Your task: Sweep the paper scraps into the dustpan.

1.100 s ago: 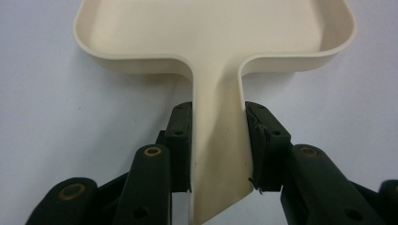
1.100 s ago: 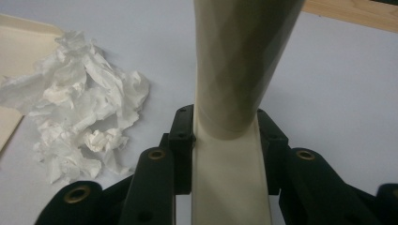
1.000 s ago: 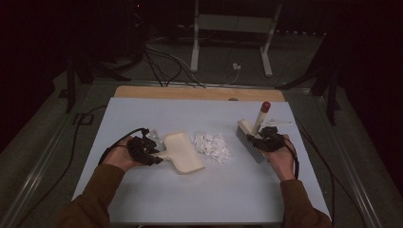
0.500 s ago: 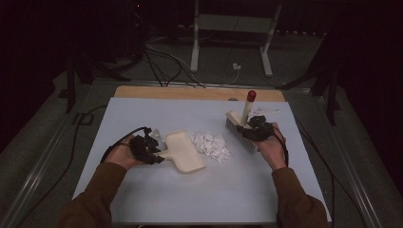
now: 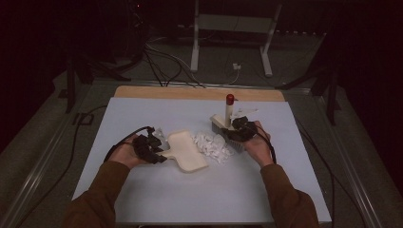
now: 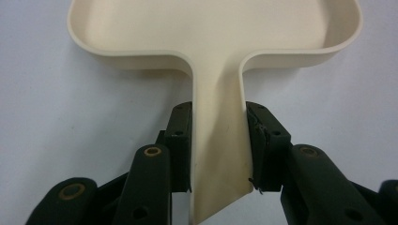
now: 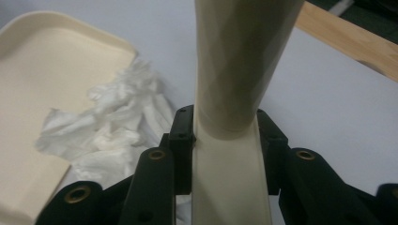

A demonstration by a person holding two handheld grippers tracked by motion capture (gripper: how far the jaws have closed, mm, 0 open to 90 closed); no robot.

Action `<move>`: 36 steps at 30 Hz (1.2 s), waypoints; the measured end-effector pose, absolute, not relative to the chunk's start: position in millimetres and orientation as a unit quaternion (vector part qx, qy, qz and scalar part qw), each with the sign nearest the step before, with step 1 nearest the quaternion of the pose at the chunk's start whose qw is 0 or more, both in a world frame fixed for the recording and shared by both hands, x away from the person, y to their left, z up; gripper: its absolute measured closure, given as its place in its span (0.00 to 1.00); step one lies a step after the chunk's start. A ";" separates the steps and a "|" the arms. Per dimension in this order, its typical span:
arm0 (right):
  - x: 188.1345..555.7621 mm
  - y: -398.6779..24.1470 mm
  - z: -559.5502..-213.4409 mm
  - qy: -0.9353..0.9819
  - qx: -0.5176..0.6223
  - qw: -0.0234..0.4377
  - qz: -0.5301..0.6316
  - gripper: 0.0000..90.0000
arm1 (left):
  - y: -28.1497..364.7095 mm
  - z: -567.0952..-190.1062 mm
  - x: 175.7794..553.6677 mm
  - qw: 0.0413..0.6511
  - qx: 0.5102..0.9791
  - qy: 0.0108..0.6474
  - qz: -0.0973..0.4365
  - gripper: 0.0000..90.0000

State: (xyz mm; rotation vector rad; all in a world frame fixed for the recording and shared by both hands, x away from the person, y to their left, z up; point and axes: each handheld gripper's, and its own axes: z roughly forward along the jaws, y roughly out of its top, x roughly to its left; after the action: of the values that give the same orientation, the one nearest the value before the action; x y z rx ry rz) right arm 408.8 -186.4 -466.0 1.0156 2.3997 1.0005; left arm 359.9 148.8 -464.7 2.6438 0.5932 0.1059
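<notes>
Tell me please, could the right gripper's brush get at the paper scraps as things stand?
Probably yes: the brush in the right gripper sits just beside the scraps, with bare table between.

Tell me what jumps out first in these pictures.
At mid-table, a heap of white paper scraps lies at the open edge of a cream dustpan, whose handle the left tongs clamp. Just right of the heap, the right tongs grip a cream hand brush with a red-tipped handle.
</notes>
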 end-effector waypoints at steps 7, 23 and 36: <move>404.9 -174.6 -468.6 0.855 0.338 0.166 0.355 0.74 | 147.0 -464.6 359.8 0.214 0.953 0.212 0.038 0.73; 394.3 -157.6 -468.2 0.877 0.260 0.136 0.380 0.74 | 139.0 -464.0 359.3 0.212 0.956 0.197 0.039 0.73; 389.1 -158.0 -458.1 0.879 0.215 0.114 0.409 0.74 | 137.8 -463.8 357.9 0.211 0.958 0.191 0.036 0.73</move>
State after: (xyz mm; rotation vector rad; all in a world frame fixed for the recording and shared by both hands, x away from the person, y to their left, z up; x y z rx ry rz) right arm 389.1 -158.0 -458.1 0.6303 2.5784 1.1989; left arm 357.9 137.8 -463.8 2.6613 0.5310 0.1011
